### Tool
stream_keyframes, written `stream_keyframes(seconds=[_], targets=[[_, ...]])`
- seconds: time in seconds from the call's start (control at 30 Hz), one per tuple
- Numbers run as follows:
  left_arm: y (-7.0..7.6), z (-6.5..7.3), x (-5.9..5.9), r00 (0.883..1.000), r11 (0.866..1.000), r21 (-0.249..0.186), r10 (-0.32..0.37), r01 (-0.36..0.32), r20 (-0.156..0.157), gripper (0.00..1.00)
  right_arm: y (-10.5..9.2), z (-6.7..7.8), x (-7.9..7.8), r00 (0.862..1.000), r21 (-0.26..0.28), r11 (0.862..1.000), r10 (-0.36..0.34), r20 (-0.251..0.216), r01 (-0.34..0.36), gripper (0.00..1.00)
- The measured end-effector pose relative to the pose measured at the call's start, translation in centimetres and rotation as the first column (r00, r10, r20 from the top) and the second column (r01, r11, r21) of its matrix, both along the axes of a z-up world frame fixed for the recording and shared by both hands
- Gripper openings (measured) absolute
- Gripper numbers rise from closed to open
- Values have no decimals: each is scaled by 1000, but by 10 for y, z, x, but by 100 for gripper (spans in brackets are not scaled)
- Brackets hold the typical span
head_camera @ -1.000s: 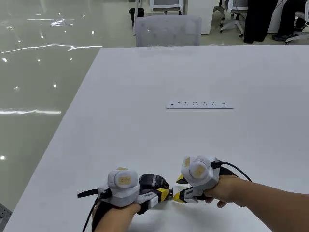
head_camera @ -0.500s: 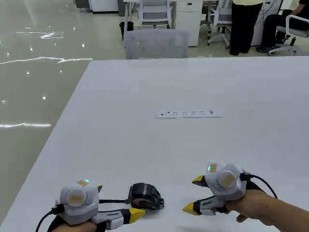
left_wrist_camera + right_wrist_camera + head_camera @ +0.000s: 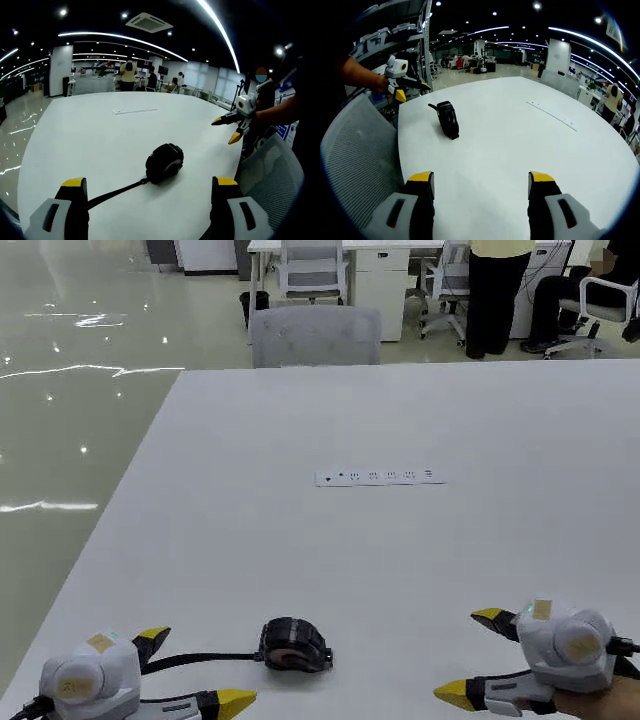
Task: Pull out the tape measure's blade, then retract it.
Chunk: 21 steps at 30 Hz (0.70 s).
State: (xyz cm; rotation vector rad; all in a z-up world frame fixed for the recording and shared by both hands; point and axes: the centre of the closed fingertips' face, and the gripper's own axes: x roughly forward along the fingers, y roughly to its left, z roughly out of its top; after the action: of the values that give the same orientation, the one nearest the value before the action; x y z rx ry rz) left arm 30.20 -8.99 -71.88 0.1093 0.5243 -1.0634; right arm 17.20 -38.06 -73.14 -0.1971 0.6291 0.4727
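A black tape measure (image 3: 295, 645) lies on the white table (image 3: 400, 410) near its front edge, and no blade shows outside its case. Its black strap (image 3: 200, 658) trails left between the fingers of my left gripper (image 3: 195, 670), which stands open and holds nothing. My right gripper (image 3: 468, 655) is open too, well to the right of the case. In the left gripper view the tape measure (image 3: 165, 162) sits just ahead of my left gripper (image 3: 150, 182), with the right gripper (image 3: 235, 125) beyond. The right gripper view has the tape measure (image 3: 447, 119) far ahead of my right gripper (image 3: 480, 176).
A white power strip (image 3: 380, 477) lies mid-table. A grey chair (image 3: 315, 335) stands at the table's far edge, with people and office chairs behind it. The table's left edge (image 3: 110, 520) drops to a shiny floor. A grey mesh chair back (image 3: 355, 150) is close.
Both grippers have let go and moved apart, left to the left, right to the right. The tape measure now lies free on the table. The head camera has tilted.
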Motion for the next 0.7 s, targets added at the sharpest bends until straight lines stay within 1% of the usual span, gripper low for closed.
stream_keyframes(seconds=[0.07, 0.13, 0.17, 0.2, 0.23, 0.27, 0.3, 0.33, 0.37, 0.4, 0.43, 0.57, 0.63, 0.7], targets=[[3, -1, -3, 1000, 1000, -2, 0, 0, -3, 100, -9, 3, -8, 1000, 4, 1000, -17, 14, 17, 78], [7, -4, -6, 1000, 1000, 8, 0, 0, -5, 100, -17, 0, -19, 1000, -30, 999, -21, 19, 22, 77], [7, -6, -8, 1000, 1000, 12, -4, 4, -4, 100, -19, -1, -23, 1000, -30, 999, -23, 16, 24, 78], [10, -11, -11, 1000, 999, 35, -16, 16, 0, 100, -21, -3, -29, 1000, -18, 1000, -23, 10, 23, 80], [13, -15, -14, 999, 997, 63, -33, 33, -3, 100, -22, -4, -33, 1000, -15, 1000, -25, 2, 25, 82], [16, -15, -12, 998, 995, 89, -44, 40, 46, 100, -25, -4, -38, 1000, -18, 999, -28, -4, 28, 83], [18, -15, -11, 998, 996, 86, -36, 31, 47, 100, -26, -4, -40, 1000, -17, 999, -31, -6, 31, 84], [18, -12, -14, 1000, 998, 61, -27, 26, 16, 100, -29, -4, -44, 999, -11, 999, -37, -12, 37, 86], [18, -11, -16, 1000, 998, 51, -24, 24, 5, 100, -30, -3, -46, 999, -10, 999, -44, -11, 44, 87], [20, -11, -15, 1000, 998, 55, -23, 22, 17, 100, -32, -2, -48, 999, -6, 999, -53, -10, 53, 88], [22, -12, -14, 1000, 998, 59, -23, 22, 21, 100, -34, 0, -52, 997, 11, 997, -71, -7, 71, 89], [23, -11, -14, 1000, 999, 47, -26, 25, 15, 100, -38, -4, -65, 996, 19, 995, -93, -11, 93, 93], [22, -8, -15, 999, 998, 46, -33, 32, 22, 100, -40, -6, -71, 994, 13, 994, -106, -11, 106, 94], [20, -8, -18, 999, 998, 45, -44, 43, 23, 100, -43, -7, -75, 993, 23, 993, -119, -7, 119, 96]])
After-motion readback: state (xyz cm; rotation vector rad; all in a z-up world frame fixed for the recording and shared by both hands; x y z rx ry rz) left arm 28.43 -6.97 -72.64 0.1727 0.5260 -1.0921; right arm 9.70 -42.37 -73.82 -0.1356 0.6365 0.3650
